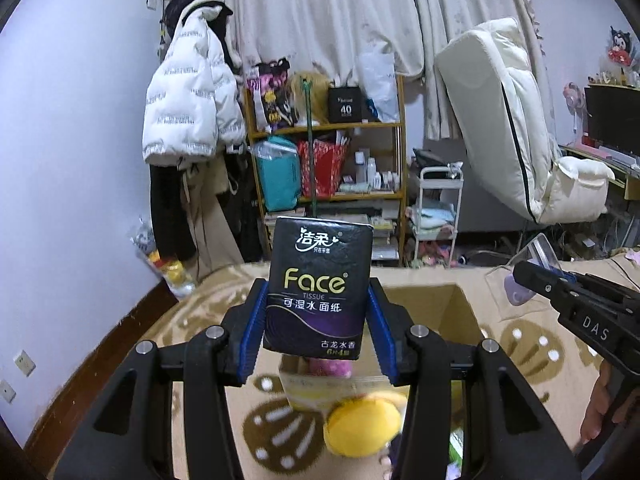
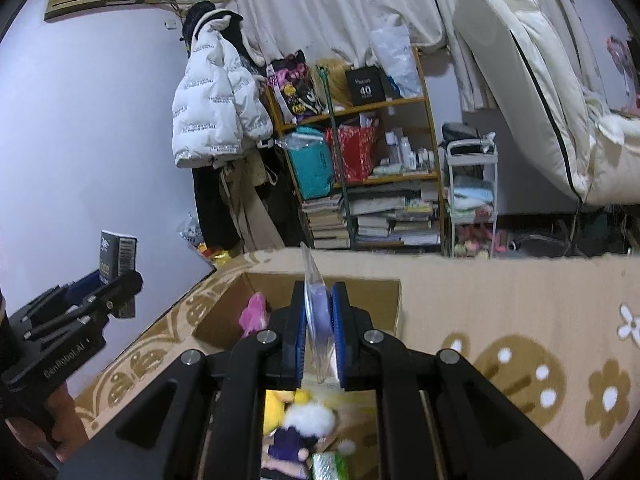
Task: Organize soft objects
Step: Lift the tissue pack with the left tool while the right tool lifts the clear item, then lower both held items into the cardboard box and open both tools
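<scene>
left gripper (image 1: 318,320) clamped on a black tissue pack (image 1: 318,288), right gripper (image 2: 319,332) pinched tight on a clear plastic pouch (image 2: 316,320), both above the cardboard box (image 2: 384,300).

White puffer jacket (image 1: 192,100); cluttered shelf (image 1: 328,160)

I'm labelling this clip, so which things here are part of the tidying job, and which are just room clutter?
Part of the job:
- tissue pack in the left gripper
- clear pouch in the right gripper
- cardboard box
- pink plush in the box
- yellow plush

Just lying about:
- white jacket
- shelf
- white cart
- mattress
</scene>
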Tool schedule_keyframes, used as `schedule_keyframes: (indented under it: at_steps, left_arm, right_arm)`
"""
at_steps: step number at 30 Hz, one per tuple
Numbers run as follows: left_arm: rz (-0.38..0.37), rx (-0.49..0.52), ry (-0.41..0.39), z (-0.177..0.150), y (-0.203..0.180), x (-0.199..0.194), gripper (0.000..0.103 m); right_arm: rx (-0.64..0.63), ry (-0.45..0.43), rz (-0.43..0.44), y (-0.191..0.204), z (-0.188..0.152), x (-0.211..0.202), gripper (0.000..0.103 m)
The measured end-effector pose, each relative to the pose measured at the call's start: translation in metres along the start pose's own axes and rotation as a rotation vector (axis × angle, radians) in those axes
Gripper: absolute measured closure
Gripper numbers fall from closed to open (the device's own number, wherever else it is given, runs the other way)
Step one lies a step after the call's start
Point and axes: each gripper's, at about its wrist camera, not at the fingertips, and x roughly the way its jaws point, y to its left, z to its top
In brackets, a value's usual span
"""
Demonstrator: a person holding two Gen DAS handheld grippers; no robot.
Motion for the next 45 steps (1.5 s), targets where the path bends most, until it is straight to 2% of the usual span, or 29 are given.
schedule_keyframes:
  at_steps: [6,12,25,33,38,45]
  left_arm:
    - [0.031,0.018,-0.015,0.018,0.005,0.02,0.057]
    - [0.033,-0.01,0.027,0.007,0.014,0.047,0.057]
    - [0.004,-0.006,0.195,-0.033,0.005,0.113,0.056]
    - [0.003,0.022,0.231,-0.043,-0.012,0.134,0.056]
    - [0.007,0.043,0.308,-0.054,-0.015,0.151,0.056]
    - [0.011,0.045,0.356,-0.062,-0.017,0.159,0.056]
  right_arm:
    - [-0.055,-0.027,0.0,0.005,0.022,0.016,0.09]
    - [-0.1,-0.04,0.006,0.016,0.022,0.033,0.09]
    - [-0.083,0.081,0.025,0.006,-0.01,0.078,0.09]
    - [-0.031,0.139,0.029,-0.014,-0.02,0.095,0.09]
    - [0.074,0.201,0.064,-0.026,-0.031,0.109,0.09]
    - [0.085,0.254,0.066,-0.027,-0.042,0.122,0.089]
